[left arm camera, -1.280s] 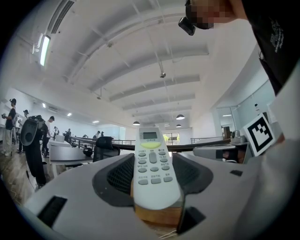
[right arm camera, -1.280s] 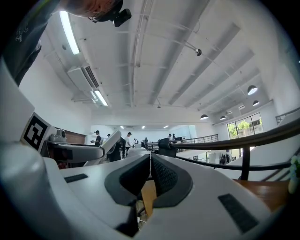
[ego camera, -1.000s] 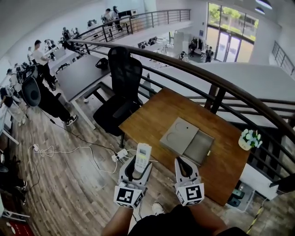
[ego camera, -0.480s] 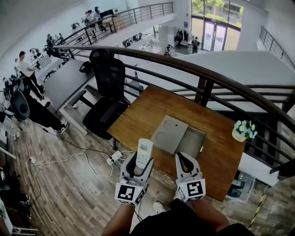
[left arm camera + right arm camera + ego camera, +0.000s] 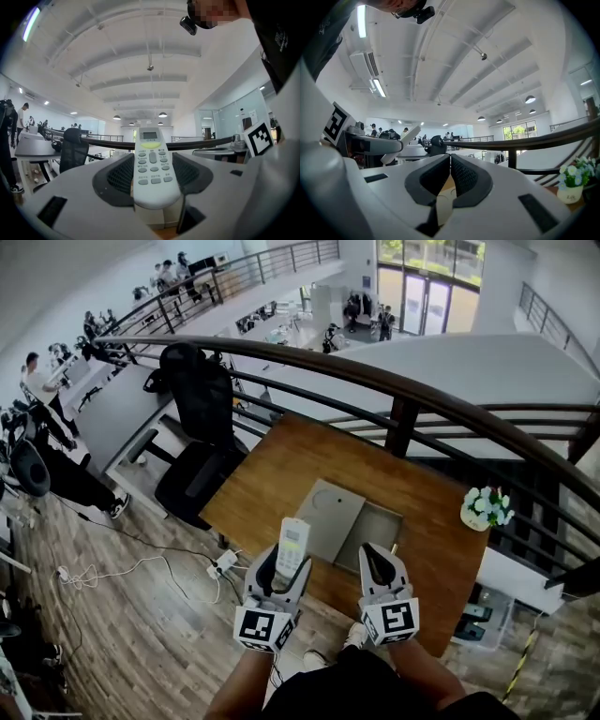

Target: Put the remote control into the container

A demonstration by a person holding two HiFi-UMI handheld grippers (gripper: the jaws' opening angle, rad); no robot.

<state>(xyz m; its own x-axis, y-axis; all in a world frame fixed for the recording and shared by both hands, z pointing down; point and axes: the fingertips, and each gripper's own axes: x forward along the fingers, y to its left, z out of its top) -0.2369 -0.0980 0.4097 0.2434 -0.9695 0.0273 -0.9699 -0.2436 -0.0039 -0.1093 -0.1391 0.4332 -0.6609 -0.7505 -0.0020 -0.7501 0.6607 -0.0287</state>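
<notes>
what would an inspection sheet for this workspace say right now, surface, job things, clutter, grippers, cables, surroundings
surface: wooden table, mostly bare, set against a railing
job's things: remote control upright in the left gripper, not yet in the container; container open on the table, grey lid flat beside it
clutter: flower pot with white blooms near the table's right edge
grippers: left gripper shut on the remote control; right gripper shut, empty
cables: white power strip and cable loose on the floor left of the table
surroundings: black office chair by the table, dark railing, people at desks far left
</notes>
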